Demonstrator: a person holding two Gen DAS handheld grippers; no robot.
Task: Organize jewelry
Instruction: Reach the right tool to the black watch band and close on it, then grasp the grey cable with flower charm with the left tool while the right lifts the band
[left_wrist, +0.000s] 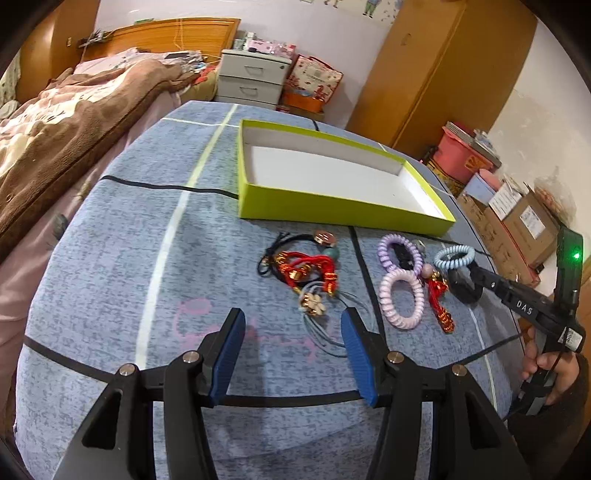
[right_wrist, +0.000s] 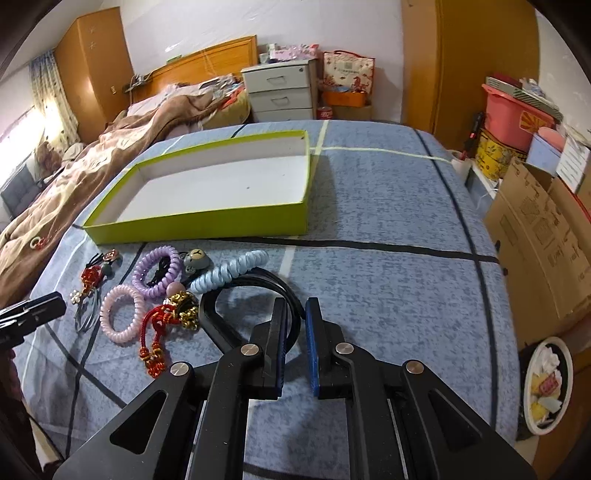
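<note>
Several pieces of jewelry lie in a loose row on the bench (left_wrist: 110, 258), just in front of a shallow lime-green box (left_wrist: 332, 210) with a white inside; the box holds nothing that shows. 3 coiled hair ties stand out: a purple one (right_wrist: 157, 271), a pale pink one (right_wrist: 122, 314) and a light blue one (right_wrist: 229, 275); beside them lie a red knotted cord charm with gold beads (right_wrist: 159, 332), a small bear-face charm (right_wrist: 197, 258), and further left a tangle of red and black cords with a shell flower (left_wrist: 314, 304). A black headband (right_wrist: 221, 317) lies at the right end of the row, its near arc passing between the right tongs (right_wrist: 297, 317), whose blue-lined jaws are closed on it; the blue hair tie rests against the band's far side. The left tongs (left_wrist: 291, 325) stand wide open over bare cloth, with thin grey cords just beside 1 finger. A hand (left_wrist: 550, 373) grips the right tool's handle.

The bench is covered in mottled blue cloth crossed by black and pale lines; around it are a bed with a brown blanket (left_wrist: 74, 122), a white drawer unit (right_wrist: 280, 92), wooden wardrobes (left_wrist: 443, 66) and cardboard boxes (right_wrist: 535, 236).

White letters on the right tool read "DAS".
</note>
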